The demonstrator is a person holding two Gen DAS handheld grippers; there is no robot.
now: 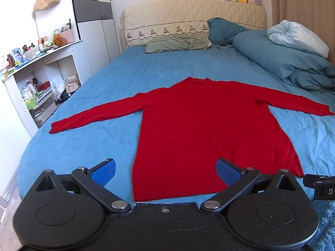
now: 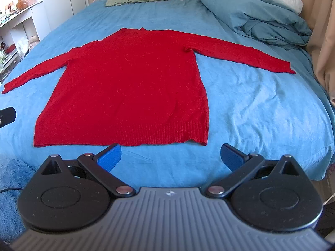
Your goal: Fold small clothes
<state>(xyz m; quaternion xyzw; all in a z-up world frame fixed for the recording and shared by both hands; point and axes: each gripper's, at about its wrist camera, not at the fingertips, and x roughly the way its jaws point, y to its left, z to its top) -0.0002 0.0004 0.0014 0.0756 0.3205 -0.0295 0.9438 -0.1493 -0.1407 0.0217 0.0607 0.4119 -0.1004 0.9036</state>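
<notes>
While both tools hang over the near edge of the bed (image 1: 108, 77), their blue-padded fingers stand spread wide and grip nothing. The left gripper (image 1: 165, 171) has one finger pad (image 1: 103, 172) over the bare blue sheet and the other in front of the sweater's ribbed hem; whether that pad touches the knit cannot be told. The right gripper (image 2: 170, 156) sits just short of the hem, both its pads (image 2: 110, 156) over the sheet, apart from the cloth.

The red sweater (image 1: 199, 125) lies flat in the middle of the bed, hem toward the grippers and neck toward the headboard (image 1: 188, 14). Both long sleeves stretch straight out to the sides, slanting slightly toward the foot of the bed. The body looks smooth, with only a small pucker at the right armpit. A rolled blue duvet (image 2: 261, 16) sits well apart at the far right, and a green pillow (image 1: 178, 44) lies near the headboard.
</notes>
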